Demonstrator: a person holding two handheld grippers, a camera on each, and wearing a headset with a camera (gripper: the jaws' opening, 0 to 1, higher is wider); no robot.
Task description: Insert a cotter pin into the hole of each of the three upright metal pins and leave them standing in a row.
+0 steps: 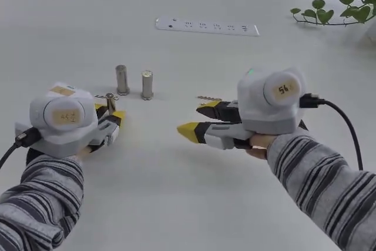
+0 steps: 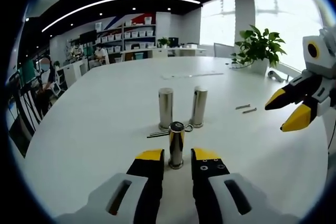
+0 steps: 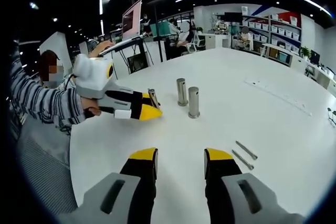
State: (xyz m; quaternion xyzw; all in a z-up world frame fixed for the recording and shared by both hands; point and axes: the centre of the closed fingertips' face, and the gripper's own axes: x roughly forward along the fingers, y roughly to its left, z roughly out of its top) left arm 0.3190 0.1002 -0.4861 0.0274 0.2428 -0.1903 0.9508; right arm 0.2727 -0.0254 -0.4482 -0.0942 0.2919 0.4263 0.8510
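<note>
- left gripper (image 2: 177, 155): fingers bracket 1 upright metal pin (image 2: 176, 145), thin gap each side, so released, not clamped
- 1 cotter pin (image 2: 157, 134) crosses that pin's top, looks threaded through the hole
- right gripper (image 3: 180, 157): fingers spread, nothing between them
- 2 loose cotter pins (image 3: 243, 155) lie flat on the tabletop (image 1: 176, 204), just ahead-right of the right fingers
- 2 bare metal pins (image 1: 121, 79) upright, side by side, just beyond the bracketed one
- 1 power strip (image 1: 207, 26) well beyond
</note>
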